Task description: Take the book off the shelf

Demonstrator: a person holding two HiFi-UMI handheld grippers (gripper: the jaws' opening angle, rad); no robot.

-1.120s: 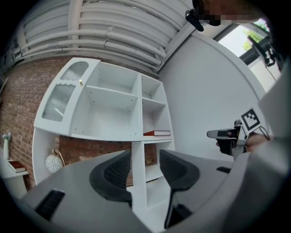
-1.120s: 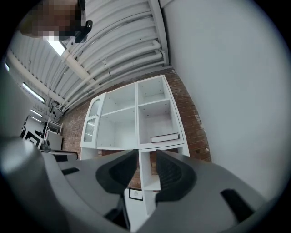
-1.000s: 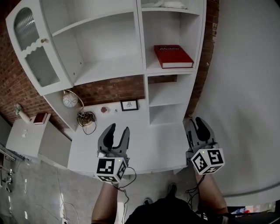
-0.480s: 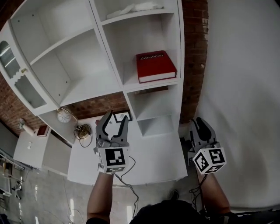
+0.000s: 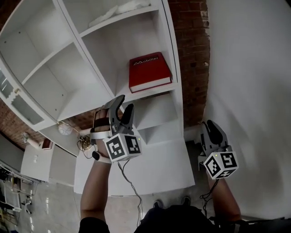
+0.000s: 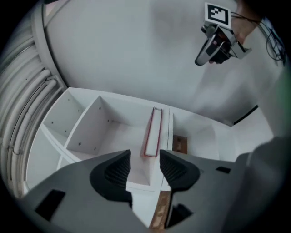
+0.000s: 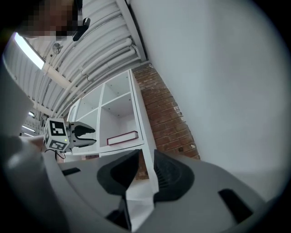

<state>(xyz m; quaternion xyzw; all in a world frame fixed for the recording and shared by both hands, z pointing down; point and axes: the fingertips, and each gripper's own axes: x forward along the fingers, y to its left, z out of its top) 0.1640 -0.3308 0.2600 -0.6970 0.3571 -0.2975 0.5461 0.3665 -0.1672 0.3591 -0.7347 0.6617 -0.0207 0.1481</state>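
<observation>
A closed red book lies flat on the white shelf.

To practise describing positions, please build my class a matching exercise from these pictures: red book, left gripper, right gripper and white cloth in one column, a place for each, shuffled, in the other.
Column one
1. red book
2. left gripper
3. right gripper
4. white cloth

Column two
A. low, beside the plain white wall
B. on the shelf above the book
C. lying flat in a compartment next to the brick wall
D. raised in front of the shelf unit

Pairs: 1-C, 2-D, 3-A, 4-B. The right gripper's fingers are closing, with nothing between them.
</observation>
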